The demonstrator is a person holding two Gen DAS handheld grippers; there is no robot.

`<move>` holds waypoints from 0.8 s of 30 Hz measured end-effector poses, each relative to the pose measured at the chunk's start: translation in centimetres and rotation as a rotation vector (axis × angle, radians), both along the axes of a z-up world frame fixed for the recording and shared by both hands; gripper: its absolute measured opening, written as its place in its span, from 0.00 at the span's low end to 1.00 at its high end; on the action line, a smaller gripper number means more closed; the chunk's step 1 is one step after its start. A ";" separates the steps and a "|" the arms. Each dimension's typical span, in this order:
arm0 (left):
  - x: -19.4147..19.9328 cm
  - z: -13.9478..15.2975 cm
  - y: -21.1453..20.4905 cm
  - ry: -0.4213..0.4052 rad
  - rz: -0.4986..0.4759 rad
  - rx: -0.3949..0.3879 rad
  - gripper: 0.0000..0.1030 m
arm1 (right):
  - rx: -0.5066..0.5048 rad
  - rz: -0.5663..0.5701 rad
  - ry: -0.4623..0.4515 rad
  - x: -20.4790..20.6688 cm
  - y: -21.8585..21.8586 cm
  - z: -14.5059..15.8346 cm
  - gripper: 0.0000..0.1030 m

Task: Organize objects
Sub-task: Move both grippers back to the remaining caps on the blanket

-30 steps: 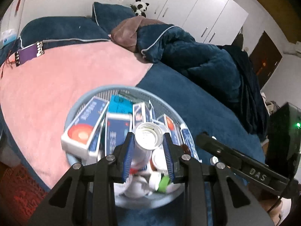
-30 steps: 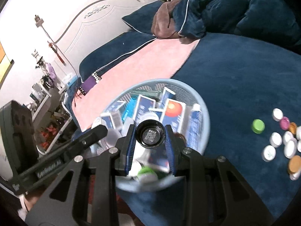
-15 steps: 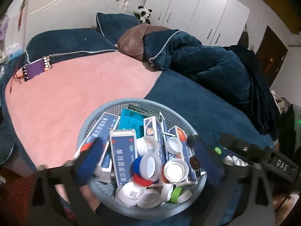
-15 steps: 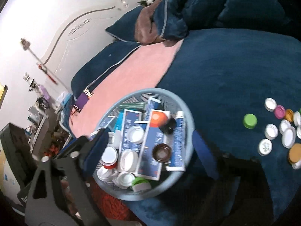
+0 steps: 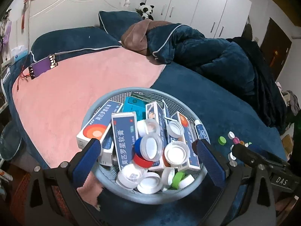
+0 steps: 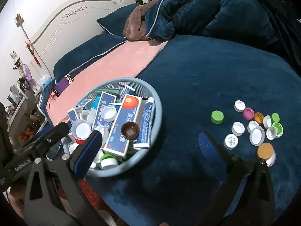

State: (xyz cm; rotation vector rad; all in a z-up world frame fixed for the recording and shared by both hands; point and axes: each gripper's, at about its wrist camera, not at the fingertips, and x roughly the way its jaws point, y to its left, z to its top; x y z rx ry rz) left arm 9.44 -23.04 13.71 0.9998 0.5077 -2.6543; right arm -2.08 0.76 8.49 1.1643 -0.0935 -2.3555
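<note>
A grey-blue mesh basket [image 5: 131, 91] sits on the bed, filled with blue medicine boxes [image 5: 123, 137], a tube [image 5: 200, 130] and several bottle caps. A clear cap [image 5: 151, 146] lies on top of the pile. My left gripper [image 5: 149, 159] is open just above the basket's near half, with nothing held. In the right wrist view a dark brown cap [image 6: 130, 130] rests on a box inside the basket [image 6: 158, 101]. My right gripper [image 6: 149, 154] hovers over the basket's right rim, its jaws opening and empty. Several loose caps [image 6: 254, 128] lie on the blue cover to the right.
The bed has a pink blanket [image 5: 75, 86] on the left and a dark blue cover [image 6: 207, 71]. A bunched blue quilt [image 5: 207, 52] and pillows lie at the back. The basket stands close to the bed's near edge, above a red rug [image 6: 90, 192].
Both grippers were shut on caps over the basket: the left on a white one, the right on the dark brown one. Both have opened, and the caps now lie in the basket.
</note>
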 end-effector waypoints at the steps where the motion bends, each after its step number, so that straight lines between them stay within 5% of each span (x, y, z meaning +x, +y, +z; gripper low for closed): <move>1: 0.0 0.0 0.2 -0.004 -0.005 -0.003 0.99 | 0.001 -0.004 -0.001 0.0 0.2 0.0 1.00; 24: -2.3 -0.4 5.9 -0.053 -0.114 -0.028 0.99 | 0.003 -0.127 -0.010 0.3 7.1 -0.7 1.00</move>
